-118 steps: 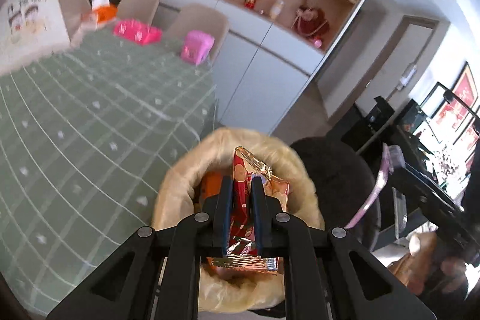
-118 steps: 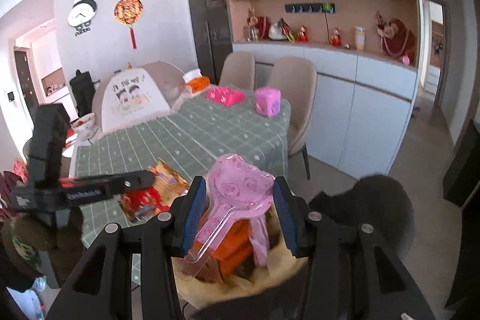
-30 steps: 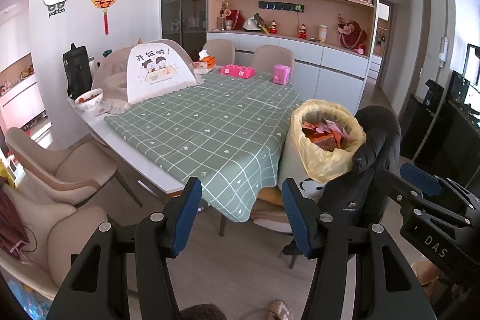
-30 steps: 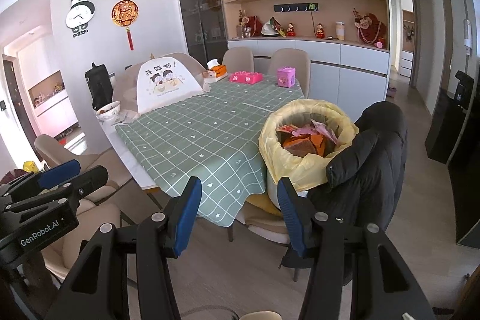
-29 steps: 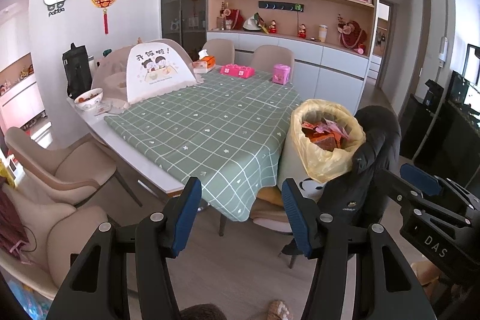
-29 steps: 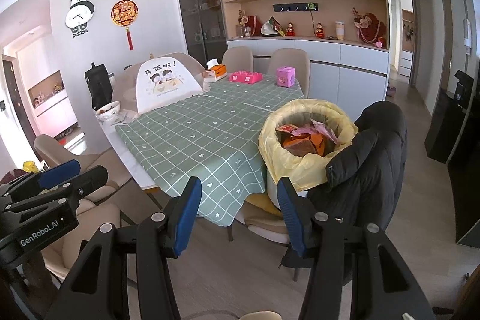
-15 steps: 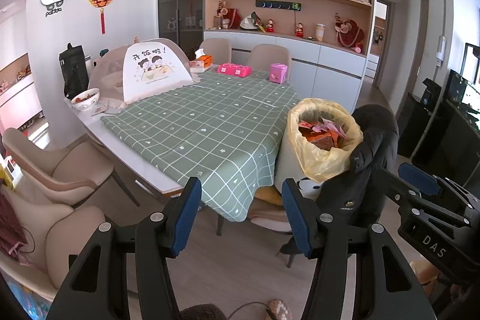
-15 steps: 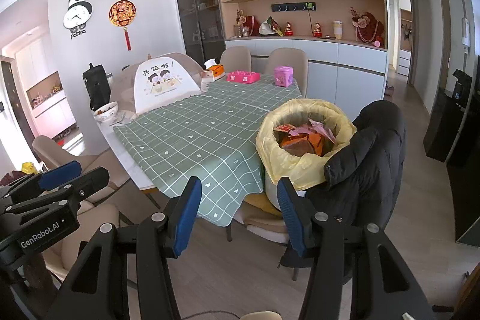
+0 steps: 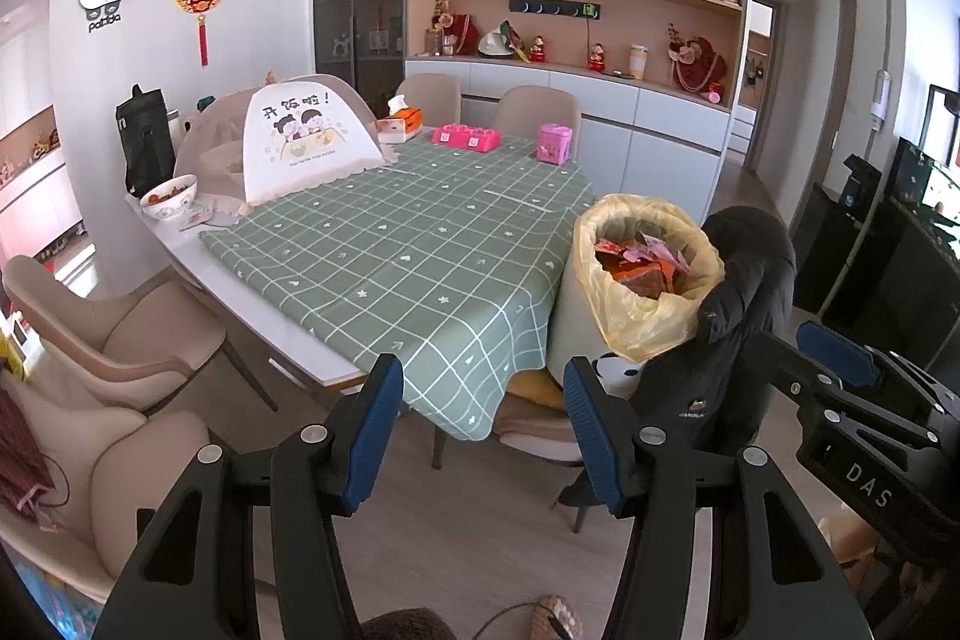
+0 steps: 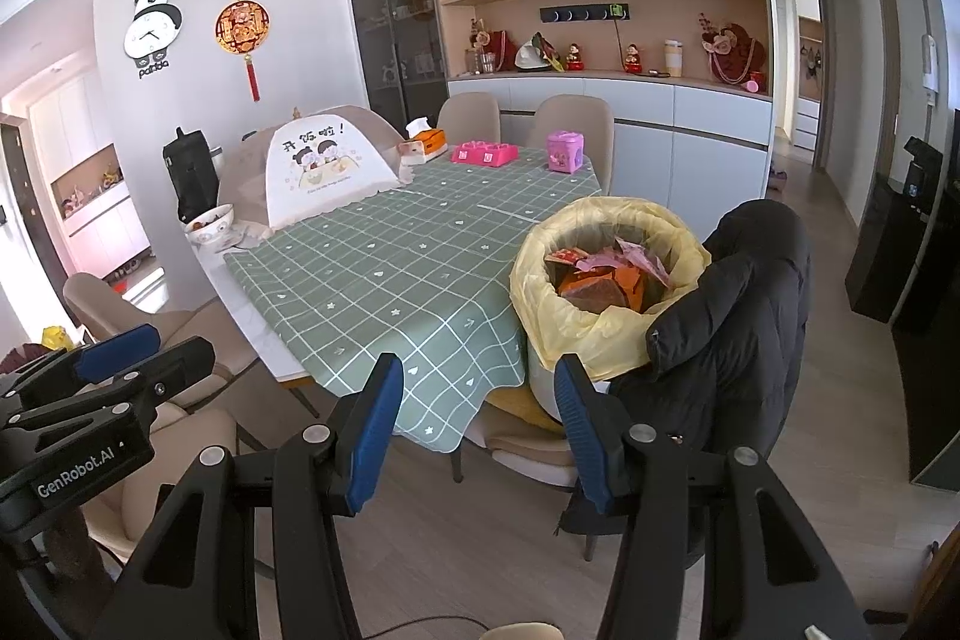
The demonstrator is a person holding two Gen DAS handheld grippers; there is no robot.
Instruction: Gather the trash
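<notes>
A white bin lined with a yellow bag (image 9: pixel 636 316) (image 10: pixel 570 316) stands on a chair at the table's near corner. Red, orange and pink wrappers (image 9: pixel 642 262) (image 10: pixel 606 274) fill it. My left gripper (image 9: pixel 480 424) hangs open and empty well back from the table, above the floor. My right gripper (image 10: pixel 477 421) is likewise open with nothing between its blue pads. In the left wrist view the right gripper (image 9: pixel 852 400) shows at the right edge; in the right wrist view the left gripper (image 10: pixel 102 376) shows at the left edge.
The table wears a green checked cloth (image 9: pixel 408 244) (image 10: pixel 396 274) bearing a food cover (image 9: pixel 300 142), tissue box (image 9: pixel 399 124), pink boxes (image 9: pixel 465 137) and a bowl (image 9: pixel 169 196). A black jacket (image 10: pixel 732 316) drapes the chair beside the bin. Beige chairs (image 9: pixel 120 334) stand at left.
Earlier both grippers held wrappers over the bin; now they are empty and far back from it. Over the last second nothing has visibly moved.
</notes>
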